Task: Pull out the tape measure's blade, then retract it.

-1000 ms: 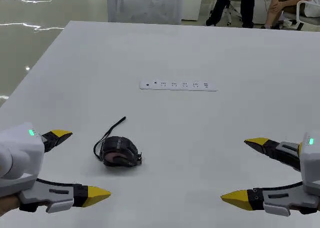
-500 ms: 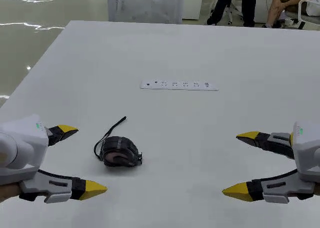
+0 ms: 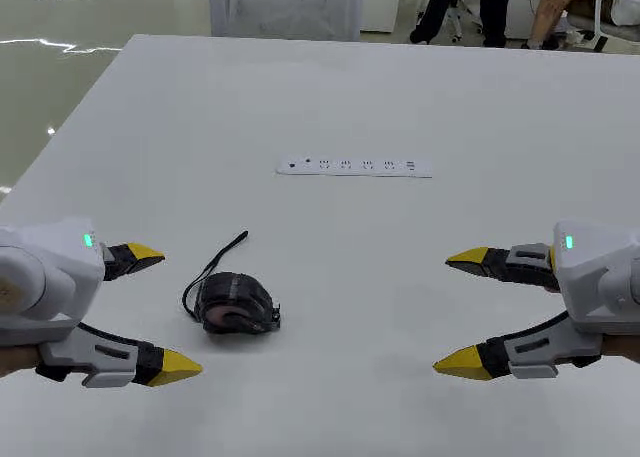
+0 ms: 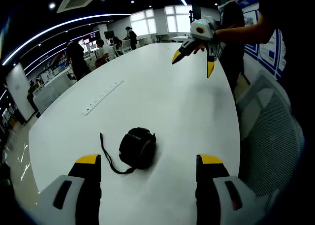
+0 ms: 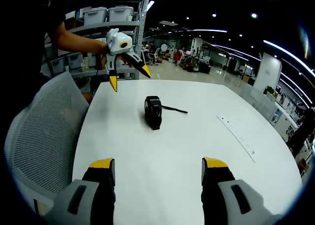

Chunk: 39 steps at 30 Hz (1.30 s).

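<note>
White worktop (image 3: 400, 97), broad and bare-looking, running away toward a glossy floor; a mesh chair (image 3: 285, 7) stands at the far edge, with people (image 3: 460, 7) beyond it.

Tape measure (image 3: 235, 304): dark round case, lying on the worktop left of centre, near the person. Its thin black wrist strap (image 3: 215, 262) loops out from the case and trails away toward the far side. Nothing touches it.

Left tongs (image 3: 178, 312): spread wide, yellow tips apart, held just left of the tape measure and pointing at it. In the left gripper view the case sits between the two jaws, a little ahead of the tips.

Right tongs (image 3: 444, 313): also spread, holding nothing, well apart from the tape measure on its right, tips aimed toward it.

White power strip (image 3: 355, 167) lies flat mid-worktop, beyond the tape measure.
</note>
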### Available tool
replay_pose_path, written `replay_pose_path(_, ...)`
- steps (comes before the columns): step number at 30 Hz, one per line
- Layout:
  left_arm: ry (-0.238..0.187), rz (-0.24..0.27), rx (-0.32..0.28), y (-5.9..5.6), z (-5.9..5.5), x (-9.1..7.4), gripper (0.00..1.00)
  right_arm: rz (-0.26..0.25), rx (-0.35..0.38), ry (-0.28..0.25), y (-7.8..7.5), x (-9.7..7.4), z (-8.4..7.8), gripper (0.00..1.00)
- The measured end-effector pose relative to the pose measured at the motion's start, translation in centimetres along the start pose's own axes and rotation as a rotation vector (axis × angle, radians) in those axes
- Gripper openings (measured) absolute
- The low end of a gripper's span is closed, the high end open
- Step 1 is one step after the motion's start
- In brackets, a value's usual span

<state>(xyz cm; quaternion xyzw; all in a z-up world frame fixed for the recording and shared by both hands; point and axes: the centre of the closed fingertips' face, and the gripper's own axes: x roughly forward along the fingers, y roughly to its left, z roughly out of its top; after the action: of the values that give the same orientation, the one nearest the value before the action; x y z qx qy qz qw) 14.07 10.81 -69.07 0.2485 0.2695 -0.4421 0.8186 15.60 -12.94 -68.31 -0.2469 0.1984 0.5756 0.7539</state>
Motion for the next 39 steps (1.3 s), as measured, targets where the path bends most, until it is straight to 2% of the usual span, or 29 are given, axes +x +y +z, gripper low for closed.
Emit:
replay_pose_path(8,0.023,-0.034,0.036,0.6,-0.3,1.0,0.72,0.028,-0.044,0.009,-0.7,0.9,0.2,0.71)
replay_pose_path(11,0.029,-0.046,0.049,0.9,-0.4,1.3,0.7,0.04,-0.056,0.01,-0.9,1.3,0.3,0.67)
replay_pose_path(17,0.054,-0.071,0.081,1.3,-0.9,2.0,0.67,0.063,-0.071,0.01,-1.2,2.2,0.5,0.67)
replay_pose_path(31,0.083,-0.103,0.12,1.8,-1.6,3.6,0.63,0.082,-0.05,0.017,-2.1,4.3,-0.3,0.65)
replay_pose_path(39,0.12,-0.124,0.136,2.3,-2.6,4.7,0.62,0.104,-0.053,0.024,-2.2,6.1,-0.3,0.63)
